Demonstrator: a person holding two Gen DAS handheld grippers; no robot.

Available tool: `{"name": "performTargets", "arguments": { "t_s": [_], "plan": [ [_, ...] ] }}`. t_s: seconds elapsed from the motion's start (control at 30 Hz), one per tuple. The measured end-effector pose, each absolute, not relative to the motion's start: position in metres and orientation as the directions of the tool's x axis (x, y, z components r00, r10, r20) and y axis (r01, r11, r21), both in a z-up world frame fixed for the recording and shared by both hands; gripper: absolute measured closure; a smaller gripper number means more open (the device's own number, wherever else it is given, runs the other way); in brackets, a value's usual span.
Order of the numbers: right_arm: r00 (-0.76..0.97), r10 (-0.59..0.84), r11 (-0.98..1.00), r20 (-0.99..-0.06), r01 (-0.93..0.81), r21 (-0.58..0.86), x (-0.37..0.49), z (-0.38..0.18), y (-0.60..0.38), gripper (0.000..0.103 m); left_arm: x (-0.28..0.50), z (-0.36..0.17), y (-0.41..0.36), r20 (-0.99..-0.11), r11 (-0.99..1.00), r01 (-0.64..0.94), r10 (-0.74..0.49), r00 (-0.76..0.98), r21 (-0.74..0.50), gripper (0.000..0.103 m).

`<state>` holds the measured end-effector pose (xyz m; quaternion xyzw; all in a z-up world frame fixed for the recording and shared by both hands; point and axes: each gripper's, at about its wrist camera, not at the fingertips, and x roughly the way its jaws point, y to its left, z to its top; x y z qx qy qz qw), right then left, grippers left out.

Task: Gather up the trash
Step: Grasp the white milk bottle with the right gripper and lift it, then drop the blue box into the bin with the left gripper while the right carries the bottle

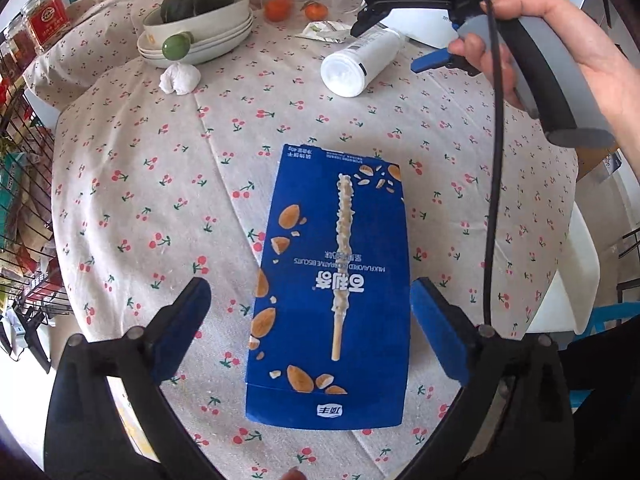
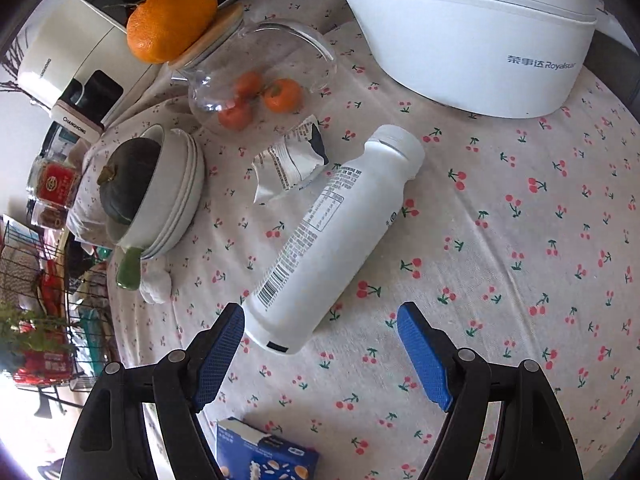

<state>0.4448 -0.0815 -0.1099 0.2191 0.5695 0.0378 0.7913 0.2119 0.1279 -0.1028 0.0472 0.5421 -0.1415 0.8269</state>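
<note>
A blue biscuit box (image 1: 332,292) lies flat on the cherry-print tablecloth, between the fingers of my open left gripper (image 1: 310,312); the fingers do not touch it. Its end also shows in the right wrist view (image 2: 264,454). A white plastic bottle (image 2: 332,236) lies on its side, its base just ahead of my open right gripper (image 2: 322,344) and near the left finger. The bottle (image 1: 360,62) and the right gripper (image 1: 400,46) over it also show in the left wrist view. A crumpled silver wrapper (image 2: 288,162) lies beyond the bottle. A crumpled tissue (image 1: 180,78) lies by the plates.
Stacked plates and a bowl holding a dark green squash (image 1: 196,0) stand at the back left. A glass jar (image 2: 256,76), small oranges (image 2: 282,94) and a white Royalstar appliance (image 2: 472,28) stand at the back. A wire rack (image 1: 20,208) of goods flanks the table's left edge.
</note>
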Motion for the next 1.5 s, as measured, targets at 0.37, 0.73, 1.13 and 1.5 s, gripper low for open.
{"name": "performTargets", "arguments": {
  "t_s": [0.37,0.73,1.13,1.5],
  "plan": [
    [0.259,0.269,0.945,-0.928,0.117,0.306,0.455,-0.146,-0.082,0.051,0.220,-0.110,0.121,-0.917,0.956,0.286,-0.170,0.360,-0.065,0.003],
    [0.241,0.218,0.973,-0.946,0.028,0.231,0.383,-0.142,-0.150,0.053,0.224,-0.119,0.102,-0.929,0.949,0.316,-0.128,0.347,-0.012,0.003],
    [0.292,0.190,0.982,-0.937,-0.055,0.182,0.265,-0.115,-0.208,0.053,0.219,-0.144,0.078,-0.943,0.938,0.339,-0.050,0.330,0.069,0.011],
    [0.369,0.222,0.974,-0.903,-0.045,0.221,0.182,-0.089,-0.255,0.053,0.176,-0.095,0.033,-0.886,0.924,0.376,-0.119,0.448,0.066,0.012]
  ]
}}
